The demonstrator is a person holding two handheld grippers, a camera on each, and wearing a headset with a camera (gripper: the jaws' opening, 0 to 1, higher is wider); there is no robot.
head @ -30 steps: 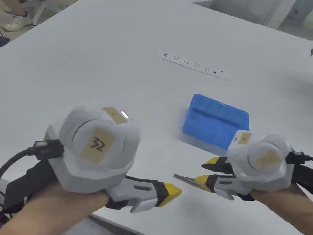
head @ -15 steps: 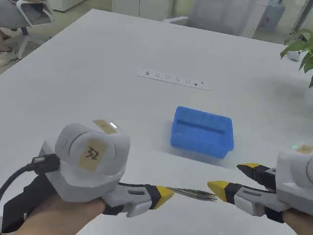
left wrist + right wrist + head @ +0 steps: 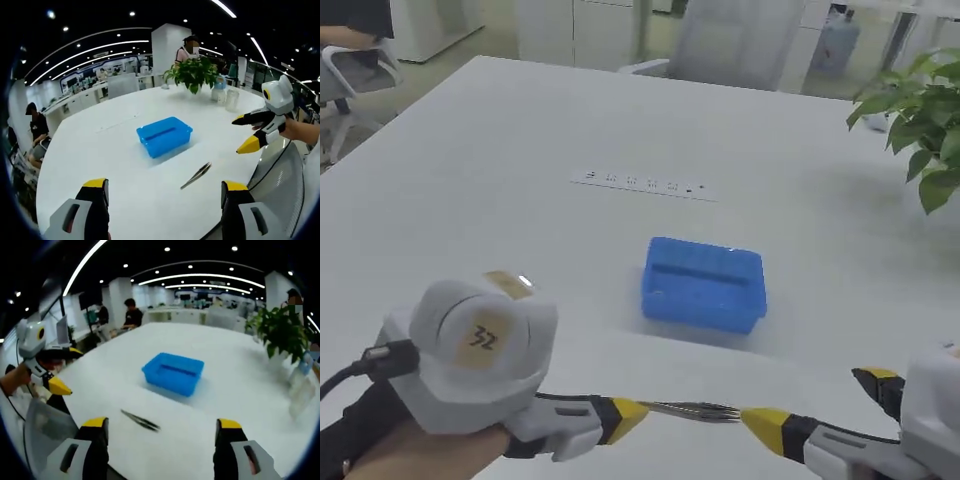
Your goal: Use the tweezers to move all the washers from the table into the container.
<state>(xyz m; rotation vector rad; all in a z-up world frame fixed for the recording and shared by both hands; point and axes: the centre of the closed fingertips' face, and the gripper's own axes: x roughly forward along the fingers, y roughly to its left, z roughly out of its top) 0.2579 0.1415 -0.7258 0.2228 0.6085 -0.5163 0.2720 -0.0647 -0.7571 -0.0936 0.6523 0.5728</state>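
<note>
Flanking tweezers: left tool, right tool

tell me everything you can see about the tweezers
The tweezers are a slim, grey pair that looks like metal, long and narrow, tapering toward one end. They lie flat on the white table, near its front edge, on the person's side of the blue container and clearly apart from it. Nothing grips them: they rest on the table between the left gripper and the right gripper, whose jaws are both open and off them.
</note>
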